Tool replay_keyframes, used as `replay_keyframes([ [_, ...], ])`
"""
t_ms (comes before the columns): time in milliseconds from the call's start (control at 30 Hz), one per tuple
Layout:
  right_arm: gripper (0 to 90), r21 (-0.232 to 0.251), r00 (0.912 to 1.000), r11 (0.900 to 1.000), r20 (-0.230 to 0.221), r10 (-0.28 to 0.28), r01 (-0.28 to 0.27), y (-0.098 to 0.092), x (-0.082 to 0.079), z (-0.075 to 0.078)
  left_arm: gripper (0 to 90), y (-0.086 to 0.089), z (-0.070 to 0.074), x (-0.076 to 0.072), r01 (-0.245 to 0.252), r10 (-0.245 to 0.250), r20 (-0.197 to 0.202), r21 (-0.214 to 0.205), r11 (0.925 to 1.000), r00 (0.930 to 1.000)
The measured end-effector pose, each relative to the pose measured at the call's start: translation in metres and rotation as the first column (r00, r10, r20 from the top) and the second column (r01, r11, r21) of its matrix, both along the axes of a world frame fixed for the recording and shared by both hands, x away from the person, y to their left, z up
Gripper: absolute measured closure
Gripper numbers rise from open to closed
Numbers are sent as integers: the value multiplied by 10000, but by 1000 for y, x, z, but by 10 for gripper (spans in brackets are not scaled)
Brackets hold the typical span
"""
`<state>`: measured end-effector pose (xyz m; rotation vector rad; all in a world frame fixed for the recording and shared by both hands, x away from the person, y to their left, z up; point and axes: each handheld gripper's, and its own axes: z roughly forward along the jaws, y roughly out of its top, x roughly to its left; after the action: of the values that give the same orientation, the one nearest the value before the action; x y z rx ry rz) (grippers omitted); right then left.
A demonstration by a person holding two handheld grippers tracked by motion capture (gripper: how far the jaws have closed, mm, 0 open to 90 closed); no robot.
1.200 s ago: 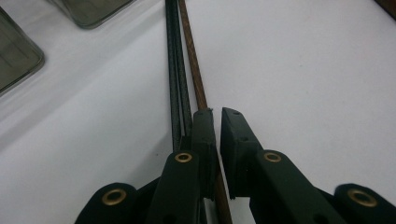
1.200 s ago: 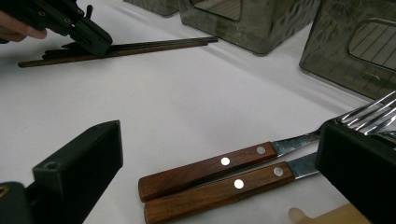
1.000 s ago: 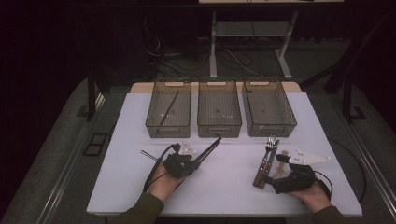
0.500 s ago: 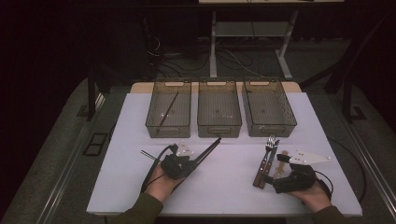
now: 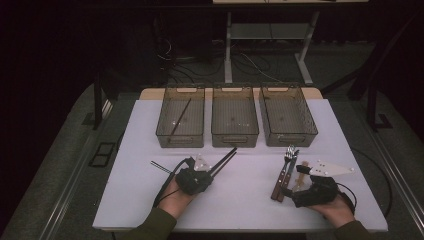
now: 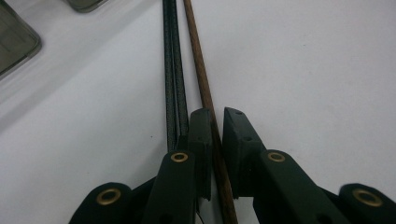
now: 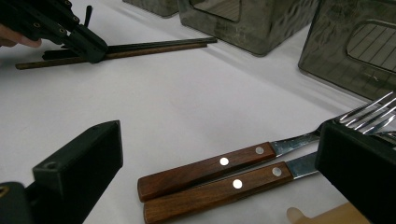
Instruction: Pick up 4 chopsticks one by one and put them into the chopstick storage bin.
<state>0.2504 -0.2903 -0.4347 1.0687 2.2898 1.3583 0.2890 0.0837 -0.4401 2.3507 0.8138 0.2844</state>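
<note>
1. Jaws of the left gripper (image 6: 212, 135) stand narrow around a brown chopstick (image 6: 201, 88), which lies on the white counter (image 5: 250, 195) just beside two black chopsticks (image 6: 172, 70).
2. Jaws of the right gripper (image 7: 219, 163) gape wide over two wooden-handled forks (image 7: 210, 179), which lie side by side.

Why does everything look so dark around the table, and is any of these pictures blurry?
High view: light falls on the white table alone, so the room behind goes near black. Left gripper view: the brown chopstick is sharp farther out, soft near the lens. Right gripper view: the wooden fork handles are crisp, the near jaws blurred.
</note>
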Motion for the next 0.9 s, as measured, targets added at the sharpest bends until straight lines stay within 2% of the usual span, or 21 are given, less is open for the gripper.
replay_keyframes([
  [300,6,-53,10000,10000,-36,32,-33,1,0,0,843,2,0,2,-184,176,-300,-248,9995,9994],
  [433,6,-50,10000,10000,-37,36,-36,1,0,0,853,-1,0,0,-69,67,-154,-120,9999,9999],
  [567,6,-46,10000,10000,-27,46,-46,1,0,0,854,-3,0,0,23,-33,-316,-335,9994,9995],
  [633,6,-38,10000,10000,-17,44,-45,1,0,0,855,-4,0,0,101,-131,-519,-577,9983,9986],
  [900,6,-16,10000,10000,-13,46,-46,1,0,0,854,-8,1,-3,420,-479,-668,-878,9953,9966],
])
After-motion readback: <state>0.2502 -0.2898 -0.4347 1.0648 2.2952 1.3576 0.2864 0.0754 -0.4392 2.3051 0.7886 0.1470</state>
